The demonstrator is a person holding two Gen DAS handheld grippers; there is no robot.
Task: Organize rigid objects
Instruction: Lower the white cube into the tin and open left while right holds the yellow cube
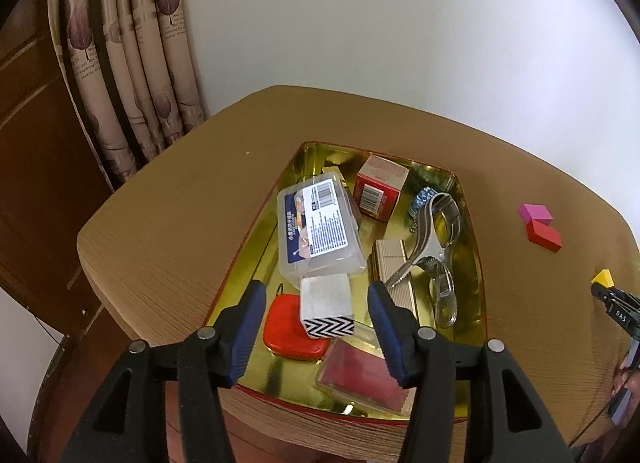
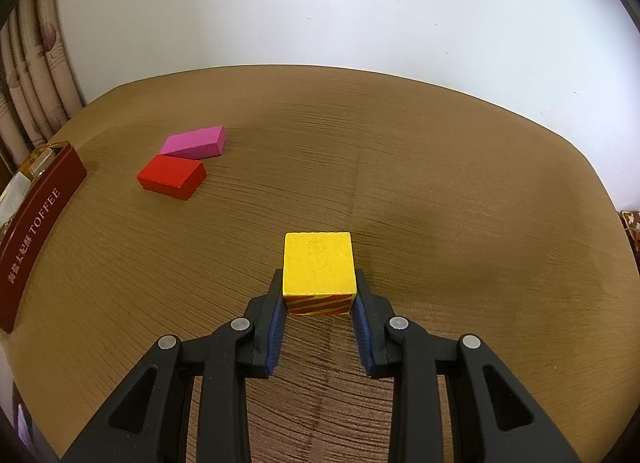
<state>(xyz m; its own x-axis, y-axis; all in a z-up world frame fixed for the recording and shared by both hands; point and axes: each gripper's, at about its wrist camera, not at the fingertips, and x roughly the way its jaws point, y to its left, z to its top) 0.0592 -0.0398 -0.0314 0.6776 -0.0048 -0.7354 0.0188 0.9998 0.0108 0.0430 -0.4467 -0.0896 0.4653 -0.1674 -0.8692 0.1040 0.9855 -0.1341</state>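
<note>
A yellow cube (image 2: 319, 263) sits on the wooden bench (image 2: 460, 191), clamped between the right gripper's (image 2: 319, 299) blue pads. Further left on the bench, a pink block (image 2: 195, 142) and a red block (image 2: 173, 176) lie touching. The left gripper (image 1: 316, 295) hangs spread wide with nothing in it above a gold tin (image 1: 468, 259), crowded with a clear case (image 1: 318, 227), a zigzag-patterned box (image 1: 327, 305) and metal clips (image 1: 434, 247).

Yellow cube (image 2: 319, 263), striped side; pink block (image 2: 195, 142); red block (image 2: 172, 176).
</note>
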